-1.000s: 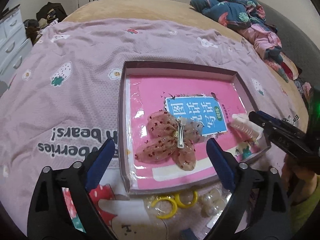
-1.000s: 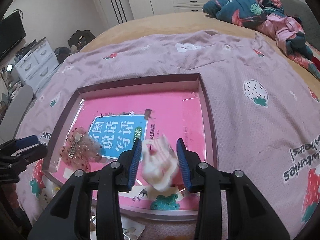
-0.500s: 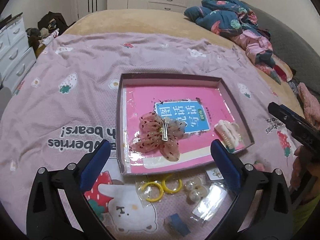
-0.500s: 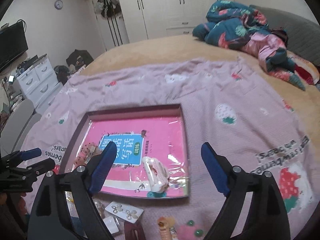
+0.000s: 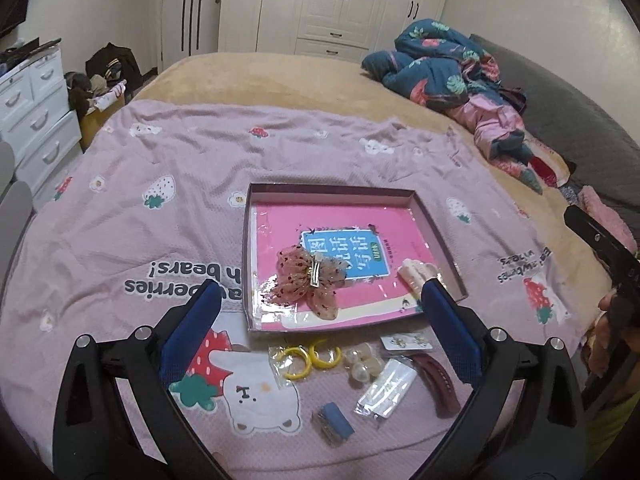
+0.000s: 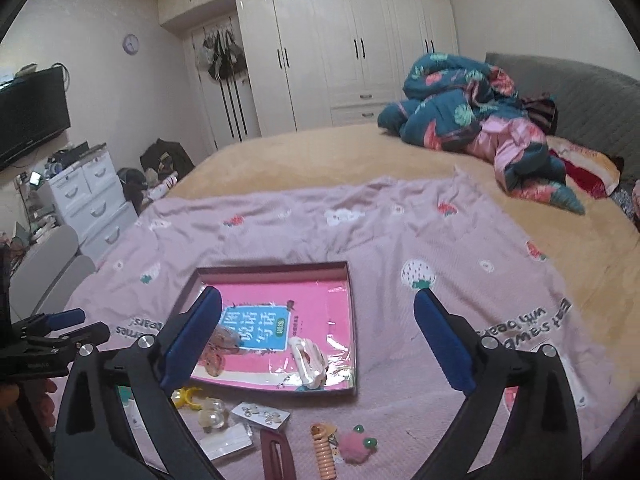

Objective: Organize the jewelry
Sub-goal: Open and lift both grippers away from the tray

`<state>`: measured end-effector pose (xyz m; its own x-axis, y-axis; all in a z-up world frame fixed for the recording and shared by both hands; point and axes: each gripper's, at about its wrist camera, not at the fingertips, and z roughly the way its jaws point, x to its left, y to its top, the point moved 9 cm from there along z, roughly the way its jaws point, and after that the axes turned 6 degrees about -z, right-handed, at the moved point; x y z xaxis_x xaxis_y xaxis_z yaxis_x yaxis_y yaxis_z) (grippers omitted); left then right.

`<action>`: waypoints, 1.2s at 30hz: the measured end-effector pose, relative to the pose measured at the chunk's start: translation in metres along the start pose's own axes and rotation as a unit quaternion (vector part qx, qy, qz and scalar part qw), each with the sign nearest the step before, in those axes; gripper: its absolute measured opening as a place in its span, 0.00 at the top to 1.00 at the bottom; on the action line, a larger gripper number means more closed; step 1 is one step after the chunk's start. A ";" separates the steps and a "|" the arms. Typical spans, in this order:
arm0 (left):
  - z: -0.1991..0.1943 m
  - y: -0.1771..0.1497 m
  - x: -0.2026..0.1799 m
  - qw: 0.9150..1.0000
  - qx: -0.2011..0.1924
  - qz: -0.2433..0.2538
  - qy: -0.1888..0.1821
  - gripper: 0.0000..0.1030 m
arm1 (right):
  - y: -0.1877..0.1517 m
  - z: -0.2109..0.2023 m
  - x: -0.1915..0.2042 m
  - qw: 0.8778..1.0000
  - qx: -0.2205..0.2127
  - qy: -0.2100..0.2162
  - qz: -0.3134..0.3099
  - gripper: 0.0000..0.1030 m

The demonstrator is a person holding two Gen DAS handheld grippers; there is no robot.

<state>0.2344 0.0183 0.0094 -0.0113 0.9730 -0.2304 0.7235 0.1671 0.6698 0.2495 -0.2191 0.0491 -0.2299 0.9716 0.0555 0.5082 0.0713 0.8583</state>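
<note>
Left wrist view. The left gripper (image 5: 320, 312) hangs above the near edge of the bed, pitched steeply downward, jaws wide apart with nothing between them. The shallow box (image 5: 438, 236) sits on the pink blanket (image 5: 120, 208) and holds a mesh bow clip (image 5: 310, 278) at its near left part and a cream claw clip (image 5: 416, 274) at its near right corner. Unsorted items lie between the box's near wall and the blanket's near edge: yellow hoops (image 5: 306, 356), pearl pieces (image 5: 362, 360), an earring card (image 5: 406, 342), a clear packet (image 5: 386, 386), a maroon barrette (image 5: 436, 380) and a small blue piece (image 5: 332, 422). Risk, in my judgement: the packet and the card lie flat on soft cloth, so closing jaws could pinch the blanket or slide the item away.

Right wrist view. The right gripper (image 6: 318, 340) is raised and points shallowly down over the box's near right corner; its jaws have just been opening and are now wide apart, empty. The claw clip rests in the box, clear of both pads. A coiled orange tie (image 6: 322, 450) and a pink pompom (image 6: 354, 446) lie near the blanket's near edge. Risk: the loose items are crowded, so one grasp may catch two, and pearls could roll.
</note>
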 end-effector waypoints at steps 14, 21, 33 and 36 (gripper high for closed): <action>-0.053 -0.017 -0.001 1.000 -0.031 -0.002 -0.003 0.09 | -0.005 -0.063 0.008 0.999 -0.023 0.005 -0.025 0.05; -0.062 -0.038 0.000 1.000 -0.028 0.007 -0.002 0.09 | -0.028 -0.072 -0.002 1.000 -0.012 0.000 -0.016 0.05; -0.041 -0.093 0.004 1.000 0.016 0.003 -0.004 0.09 | -0.079 -0.072 0.013 0.999 0.017 0.007 -0.034 0.05; -0.038 -0.104 0.002 1.000 0.023 0.003 -0.008 0.09 | -0.093 -0.067 0.014 0.999 0.029 0.005 -0.034 0.05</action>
<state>0.1332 0.0084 -0.0340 0.0048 0.9712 -0.2383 0.7549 0.1527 0.6378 0.1437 -0.2274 0.0043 -0.2739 0.9617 0.0027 0.5377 0.1509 0.8296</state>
